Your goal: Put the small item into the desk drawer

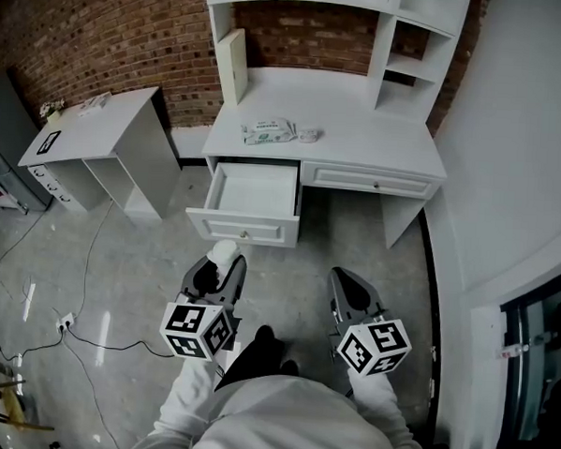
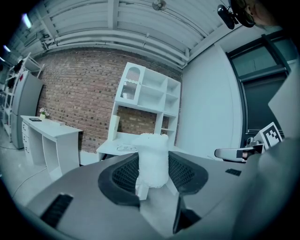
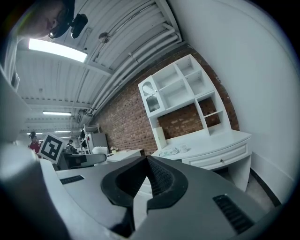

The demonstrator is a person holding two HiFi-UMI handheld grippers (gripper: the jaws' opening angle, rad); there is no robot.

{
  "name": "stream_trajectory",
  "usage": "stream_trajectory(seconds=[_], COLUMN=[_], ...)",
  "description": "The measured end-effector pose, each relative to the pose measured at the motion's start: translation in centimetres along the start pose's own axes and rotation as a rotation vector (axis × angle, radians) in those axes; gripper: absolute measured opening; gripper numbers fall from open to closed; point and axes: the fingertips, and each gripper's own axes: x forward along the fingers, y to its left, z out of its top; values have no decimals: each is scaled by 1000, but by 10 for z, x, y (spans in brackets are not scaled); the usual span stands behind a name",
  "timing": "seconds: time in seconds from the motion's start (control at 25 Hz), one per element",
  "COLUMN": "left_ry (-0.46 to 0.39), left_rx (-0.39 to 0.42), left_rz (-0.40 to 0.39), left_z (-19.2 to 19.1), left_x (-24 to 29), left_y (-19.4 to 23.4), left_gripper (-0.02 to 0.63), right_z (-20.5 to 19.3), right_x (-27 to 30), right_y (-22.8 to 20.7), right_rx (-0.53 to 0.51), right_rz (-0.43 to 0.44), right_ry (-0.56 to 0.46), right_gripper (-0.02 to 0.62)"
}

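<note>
My left gripper (image 1: 220, 260) is shut on a small white fuzzy roll (image 2: 152, 159), which stands upright between its black pads and also shows as a white roll (image 1: 224, 253) at the jaw tips in the head view. The white desk (image 1: 360, 143) stands ahead with its left drawer (image 1: 252, 200) pulled out and nothing visible inside it. The left gripper hovers a little short of the drawer's front panel. My right gripper (image 1: 345, 280) is beside it, jaws shut with nothing between the pads (image 3: 154, 180).
A packet of wipes (image 1: 268, 130) and a small round item (image 1: 309, 134) lie on the desk top. The right drawer (image 1: 372, 181) is closed. A second white desk (image 1: 97, 148) stands at the left. Cables (image 1: 78, 321) trail over the floor. A white wall (image 1: 518, 166) runs along the right.
</note>
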Motion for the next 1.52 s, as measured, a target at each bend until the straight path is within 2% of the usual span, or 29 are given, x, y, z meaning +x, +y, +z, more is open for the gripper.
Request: stream_trajectory(seconds=[0.32, 0.84, 1.24, 1.52], left_ry=[17, 25, 58, 53], left_rx=[-10, -20, -37, -32], left_rz=[-1, -16, -58, -87], left_z=[-4, 20, 32, 44], left_x=[44, 154, 227, 261], left_y=[19, 87, 143, 172], left_gripper=[192, 192, 192, 192], right_z=[1, 25, 39, 46], right_x=[38, 156, 252, 297], right_y=[-24, -63, -76, -79], right_rx=[-6, -20, -31, -37], right_rz=[-11, -34, -39, -60], right_ry=[16, 49, 71, 67], right_gripper=[26, 28, 27, 27])
